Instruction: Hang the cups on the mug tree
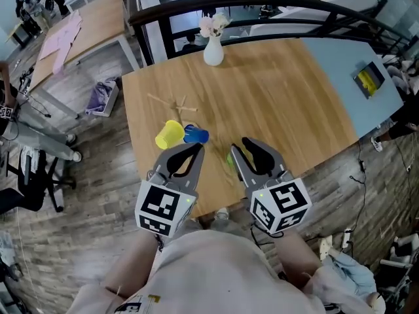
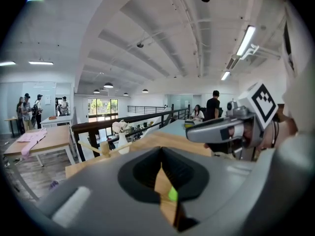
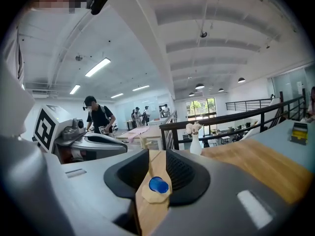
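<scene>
Near the table's left front, a yellow cup (image 1: pixel 169 135) and a blue cup (image 1: pixel 196 135) lie side by side on their sides. A green cup (image 1: pixel 230 157) peeks out between my two grippers, mostly hidden. The wooden mug tree (image 1: pixel 177 103) is just behind the cups. My left gripper (image 1: pixel 195 149) is shut and empty, its tips by the blue cup. My right gripper (image 1: pixel 239 144) is open with nothing between its fingers. The left gripper view shows the green cup (image 2: pixel 173 194) through the slit of the left gripper (image 2: pixel 161 154). The right gripper view shows the blue cup (image 3: pixel 158 185) beyond the right gripper (image 3: pixel 157 156).
A white vase (image 1: pixel 213 50) of flowers stands at the table's far edge, with a black railing (image 1: pixel 262 5) behind it. A pale blue table (image 1: pixel 353 64) adjoins on the right. An office chair (image 1: pixel 33 175) and a person's legs are at the left.
</scene>
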A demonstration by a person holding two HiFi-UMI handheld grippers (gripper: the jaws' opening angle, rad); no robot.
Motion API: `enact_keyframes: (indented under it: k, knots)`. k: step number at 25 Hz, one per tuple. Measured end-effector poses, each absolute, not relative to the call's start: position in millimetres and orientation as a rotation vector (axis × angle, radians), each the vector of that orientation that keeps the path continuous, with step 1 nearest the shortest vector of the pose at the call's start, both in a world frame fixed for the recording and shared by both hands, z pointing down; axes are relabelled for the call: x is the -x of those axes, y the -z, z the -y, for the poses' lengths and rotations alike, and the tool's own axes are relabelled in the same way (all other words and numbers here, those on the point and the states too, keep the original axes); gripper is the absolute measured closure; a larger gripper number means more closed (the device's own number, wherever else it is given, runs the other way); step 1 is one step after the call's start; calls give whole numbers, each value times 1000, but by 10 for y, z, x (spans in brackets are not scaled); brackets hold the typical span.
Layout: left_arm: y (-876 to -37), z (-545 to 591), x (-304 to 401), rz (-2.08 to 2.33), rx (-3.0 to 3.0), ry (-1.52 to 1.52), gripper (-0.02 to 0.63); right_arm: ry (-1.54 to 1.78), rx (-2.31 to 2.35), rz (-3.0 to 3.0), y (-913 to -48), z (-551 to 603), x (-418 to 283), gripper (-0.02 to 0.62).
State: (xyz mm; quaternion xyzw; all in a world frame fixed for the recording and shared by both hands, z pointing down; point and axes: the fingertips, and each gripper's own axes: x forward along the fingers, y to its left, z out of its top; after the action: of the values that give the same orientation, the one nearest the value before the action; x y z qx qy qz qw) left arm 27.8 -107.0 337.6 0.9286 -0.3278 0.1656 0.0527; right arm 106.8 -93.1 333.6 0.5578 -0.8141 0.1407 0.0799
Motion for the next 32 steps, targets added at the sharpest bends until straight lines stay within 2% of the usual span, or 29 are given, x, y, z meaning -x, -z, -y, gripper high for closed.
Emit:
enact_keyframes:
  k: [6,10,32]
  knots:
    - [-3582,1149,-397,962,-2808,-538,603,-494,-1680,2380,-3595,980,-1200,446]
    - [-3722,1150,-491,935,-2802,-564,603,-516,-1711,2338,-3747,988,-1291,445]
    - [-4719,1345,-821,805,-2722,-702,603,-666,-1626,2153,-5081,1164,-1558,351]
